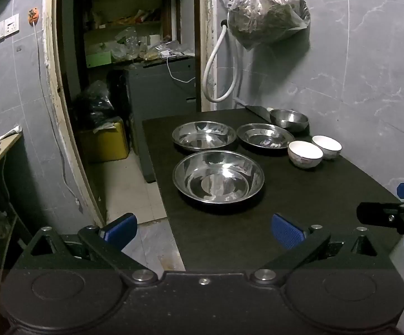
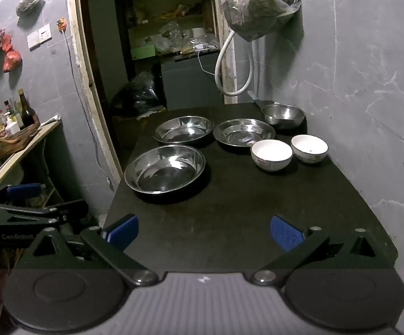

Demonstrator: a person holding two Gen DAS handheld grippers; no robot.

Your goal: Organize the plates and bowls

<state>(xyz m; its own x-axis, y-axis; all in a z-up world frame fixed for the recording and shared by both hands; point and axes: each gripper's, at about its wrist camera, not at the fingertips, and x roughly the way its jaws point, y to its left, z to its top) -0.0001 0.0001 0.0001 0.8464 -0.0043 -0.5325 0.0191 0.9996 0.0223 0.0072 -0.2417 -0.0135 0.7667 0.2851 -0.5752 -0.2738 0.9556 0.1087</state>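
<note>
Both tongs, left gripper (image 1: 203, 231) and right gripper (image 2: 203, 231), gape empty at the table's (image 2: 230, 209) near edge. Steel plates (image 2: 165, 169) look light and slippery, so pinch a rim. The china bowls (image 2: 271, 155) are fragile.

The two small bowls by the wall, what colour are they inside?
White inside, both small bowls; the right wrist view shows it best.

1. We see three plates (image 1: 218, 177) (image 1: 204, 135) (image 1: 264, 136) and a bowl (image 1: 289, 118) of shiny, mirror-smooth metal.
2. We see two cups (image 1: 304, 153) (image 1: 326, 146) of glossy white ceramic.
3. The table (image 1: 230, 240) looks matt and dark.
4. The pads (image 1: 285, 230) look blue, ribbed.
5. The wall bag (image 1: 266, 8) is crinkled clear plastic.
</note>
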